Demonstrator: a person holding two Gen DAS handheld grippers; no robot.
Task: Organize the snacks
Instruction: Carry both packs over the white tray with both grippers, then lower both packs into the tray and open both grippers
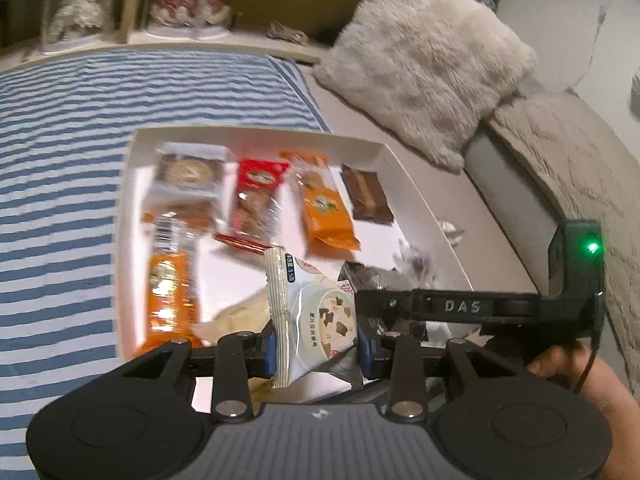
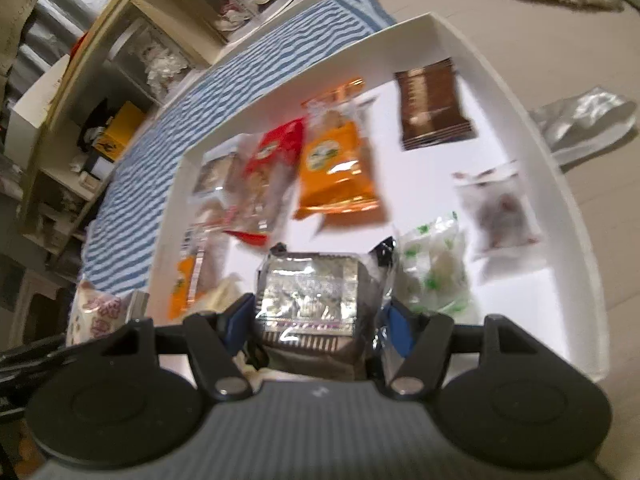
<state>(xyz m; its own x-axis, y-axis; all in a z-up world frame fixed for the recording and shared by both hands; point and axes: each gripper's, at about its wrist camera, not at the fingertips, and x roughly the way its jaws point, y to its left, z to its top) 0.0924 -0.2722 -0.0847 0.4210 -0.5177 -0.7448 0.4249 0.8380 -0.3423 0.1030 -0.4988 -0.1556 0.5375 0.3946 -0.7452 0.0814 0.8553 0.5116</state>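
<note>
A white tray (image 1: 260, 134) holds several snack packets: two orange ones (image 1: 328, 208), a red one (image 1: 256, 200), a brown one (image 1: 366, 196) and biscuit packs (image 1: 188, 170). My left gripper (image 1: 316, 344) is shut on a pale packet printed with a bowl (image 1: 316, 316), above the tray's near end. In the right wrist view my right gripper (image 2: 316, 322) is shut on a dark, silvery packet (image 2: 308, 296) over the tray (image 2: 400, 28). Beyond it lie an orange packet (image 2: 336, 160), a brown one (image 2: 434, 104), a green-and-white one (image 2: 436, 272) and a clear one (image 2: 500, 208).
The tray sits on a beige surface next to a blue-striped cloth (image 1: 60, 160). A furry cushion (image 1: 428, 64) lies behind it and shelves with dolls (image 1: 188, 4) stand at the back. A crumpled silver wrapper (image 2: 588, 120) lies outside the tray's right wall.
</note>
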